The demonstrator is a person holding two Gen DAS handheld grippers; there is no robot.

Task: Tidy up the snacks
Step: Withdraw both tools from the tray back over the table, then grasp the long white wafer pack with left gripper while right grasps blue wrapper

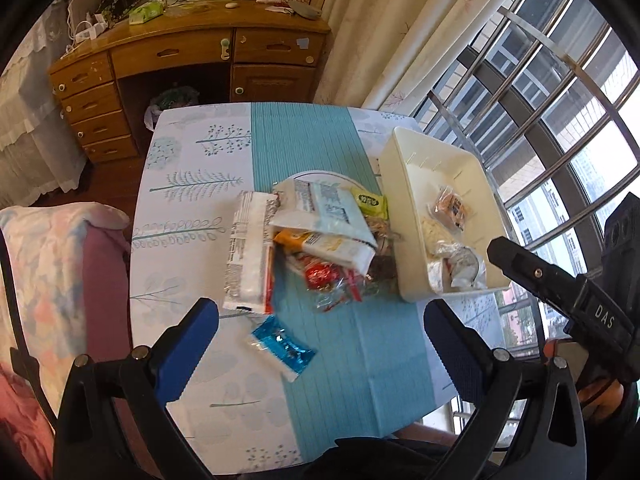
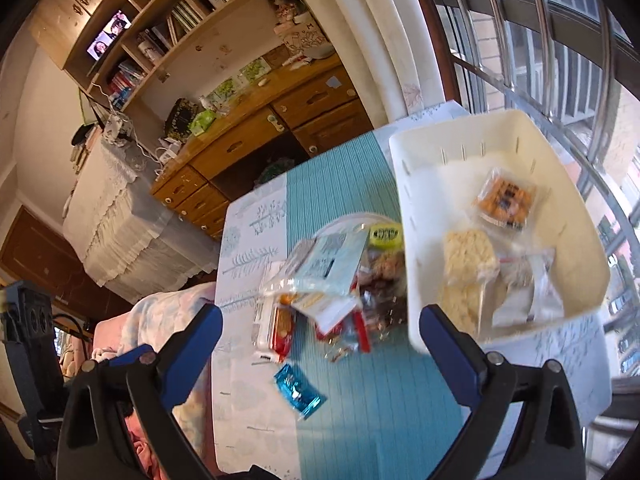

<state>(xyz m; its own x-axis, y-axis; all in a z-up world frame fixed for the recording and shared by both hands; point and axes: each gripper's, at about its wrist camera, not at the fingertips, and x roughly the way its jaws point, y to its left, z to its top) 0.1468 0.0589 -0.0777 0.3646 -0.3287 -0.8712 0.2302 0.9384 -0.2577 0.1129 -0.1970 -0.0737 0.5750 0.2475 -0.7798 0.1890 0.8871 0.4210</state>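
Note:
A pile of wrapped snacks [image 1: 320, 240] lies on a plate in the middle of the table; it also shows in the right wrist view [image 2: 332, 280]. A long white packet [image 1: 250, 252] lies at its left. A blue foil packet [image 1: 282, 344] lies alone nearer me, also in the right wrist view [image 2: 298, 390]. A white bin [image 1: 436, 168] at the right holds several snacks [image 2: 492, 264]. My left gripper [image 1: 320, 344] is open and empty above the near table. My right gripper [image 2: 320, 352] is open and empty, raised above the table.
The table has a teal runner [image 1: 360, 360] over a patterned cloth. A padded chair [image 1: 48, 264] stands at the left. A wooden desk [image 1: 192, 52] is behind. A barred window [image 1: 540, 100] runs along the right. The other gripper's body [image 1: 580, 292] shows at right.

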